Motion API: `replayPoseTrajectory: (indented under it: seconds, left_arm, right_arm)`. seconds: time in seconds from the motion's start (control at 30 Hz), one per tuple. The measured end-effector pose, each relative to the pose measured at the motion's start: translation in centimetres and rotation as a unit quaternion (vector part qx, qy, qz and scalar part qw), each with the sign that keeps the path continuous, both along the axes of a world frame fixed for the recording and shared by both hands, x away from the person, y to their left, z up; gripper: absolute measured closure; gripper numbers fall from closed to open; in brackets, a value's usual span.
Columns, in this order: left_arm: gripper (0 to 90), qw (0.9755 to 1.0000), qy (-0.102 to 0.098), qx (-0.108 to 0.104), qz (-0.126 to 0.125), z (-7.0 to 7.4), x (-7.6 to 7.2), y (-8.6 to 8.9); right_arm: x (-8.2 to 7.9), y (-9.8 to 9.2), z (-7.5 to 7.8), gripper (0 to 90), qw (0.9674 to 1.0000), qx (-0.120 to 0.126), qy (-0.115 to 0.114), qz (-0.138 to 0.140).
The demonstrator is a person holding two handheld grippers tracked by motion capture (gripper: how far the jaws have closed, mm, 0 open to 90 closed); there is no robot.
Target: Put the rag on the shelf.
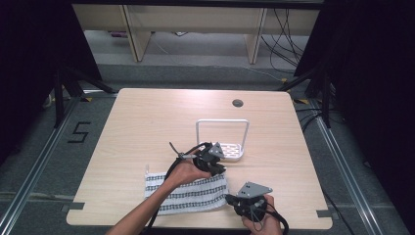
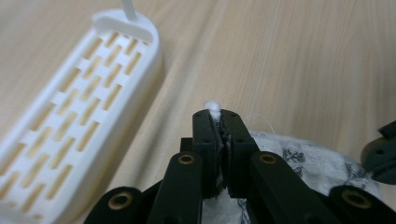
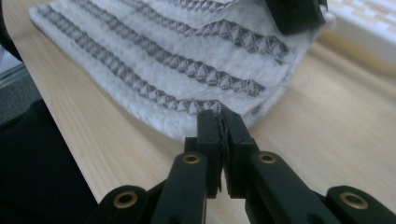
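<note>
Striped towel (image 1: 188, 192) lying at the table's (image 1: 147, 122) near edge. Left gripper (image 2: 219, 116) pinches its far right corner beside the white rack (image 1: 225, 147); right gripper (image 3: 222, 119) clamps its near right corner.

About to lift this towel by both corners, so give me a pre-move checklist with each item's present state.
1. Left gripper clamped on the towel: ok; jaws closed, white fibres pinched at the tips.
2. Right gripper clamped on the towel: ok; jaws closed on its edge, though how deep the bite goes is hard to judge.
3. Grips on separate corners: ok; the high view shows them at the far right and near right corners.
4. Towel flat, not bunched: ok on the left part; cannot tell under the hands.
5. White rack clear of the towel: ok, but it stands close beside the left gripper.
</note>
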State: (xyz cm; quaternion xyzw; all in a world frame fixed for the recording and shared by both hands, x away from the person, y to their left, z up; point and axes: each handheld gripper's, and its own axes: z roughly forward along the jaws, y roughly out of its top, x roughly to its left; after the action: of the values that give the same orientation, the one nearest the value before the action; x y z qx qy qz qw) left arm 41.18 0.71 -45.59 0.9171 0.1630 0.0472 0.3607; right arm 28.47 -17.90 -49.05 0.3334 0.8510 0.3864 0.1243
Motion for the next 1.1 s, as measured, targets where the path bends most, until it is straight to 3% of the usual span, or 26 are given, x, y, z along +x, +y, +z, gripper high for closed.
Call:
replayPoseTrajectory:
  seconds: [0.07, 0.23, 0.37, 0.4, 0.43, 0.47, 0.53, 0.57, 0.63, 0.67, 0.7, 0.8, 0.87, 0.9, 1.0, 1.03, 1.1]
  left_arm:
    - [85.3, 0.9999, -0.011, 0.000, 0.005, 1.1, -0.1, 0.7]
    - [85.4, 0.9991, -0.006, -0.031, 0.030, 3.2, -0.5, 2.4]
    - [85.4, 0.9981, -0.009, -0.044, 0.043, 5.1, -0.8, 3.6]
    - [85.4, 0.9974, -0.009, -0.053, 0.048, 5.9, -0.9, 4.1]
    - [85.4, 0.9967, -0.011, -0.062, 0.051, 6.5, -0.9, 4.5]
    - [85.4, 0.9960, -0.011, -0.070, 0.055, 7.2, -0.9, 4.9]
    - [85.4, 0.9937, -0.011, -0.088, 0.069, 8.5, -1.1, 5.9]
    - [85.4, 0.9931, -0.009, -0.091, 0.073, 9.0, -1.1, 6.3]
    - [85.4, 0.9889, -0.005, -0.119, 0.089, 10.6, -1.4, 7.2]
    - [85.4, 0.9881, -0.005, -0.124, 0.091, 11.1, -1.5, 7.4]
    - [85.3, 0.9872, -0.009, -0.127, 0.096, 11.7, -1.7, 7.7]
    - [85.3, 0.9835, -0.007, -0.144, 0.109, 13.4, -2.1, 8.3]
    - [85.1, 0.9811, -0.003, -0.155, 0.116, 14.1, -2.2, 8.5]
    - [85.1, 0.9804, -0.002, -0.158, 0.118, 14.4, -2.3, 8.6]
    - [85.0, 0.9764, 0.007, -0.175, 0.126, 15.3, -2.3, 8.7]
    - [85.0, 0.9754, 0.008, -0.178, 0.129, 15.5, -2.2, 8.7]
    - [85.0, 0.9742, 0.009, -0.184, 0.131, 15.9, -2.1, 8.6]
  right_arm:
    - [0.0, -0.1, 0.7, 87.9, 0.9999, 0.008, -0.013, 0.002]
    - [-0.1, -0.1, 2.3, 88.0, 0.9991, 0.034, -0.024, -0.004]
    - [0.4, -0.4, 4.1, 88.1, 0.9973, 0.052, -0.051, 0.004]
    - [0.3, -0.3, 4.5, 88.1, 0.9972, 0.060, -0.044, -0.003]
    - [0.7, -0.5, 5.2, 88.2, 0.9960, 0.064, -0.063, 0.004]
    - [0.7, -0.4, 5.8, 88.2, 0.9954, 0.074, -0.060, -0.002]
    - [1.1, -0.7, 7.1, 88.3, 0.9934, 0.085, -0.077, 0.002]
    - [1.2, -0.8, 7.8, 88.4, 0.9933, 0.088, -0.075, 0.003]
    - [1.5, -0.9, 9.2, 88.4, 0.9912, 0.095, -0.092, 0.007]
    - [1.8, -1.1, 10.1, 88.4, 0.9898, 0.099, -0.102, 0.004]
    - [1.9, -1.1, 10.7, 88.5, 0.9900, 0.102, -0.097, -0.001]
    - [2.7, -1.3, 12.8, 88.5, 0.9857, 0.111, -0.127, 0.003]
    - [3.0, -1.4, 14.2, 88.5, 0.9850, 0.112, -0.131, -0.002]
    - [3.4, -1.5, 14.8, 88.6, 0.9828, 0.110, -0.148, -0.001]
    - [4.0, -1.7, 16.5, 88.6, 0.9826, 0.114, -0.146, -0.006]
    - [4.4, -1.8, 16.9, 88.6, 0.9809, 0.118, -0.155, 0.000]
    - [4.7, -2.0, 17.8, 88.6, 0.9814, 0.117, -0.152, -0.005]
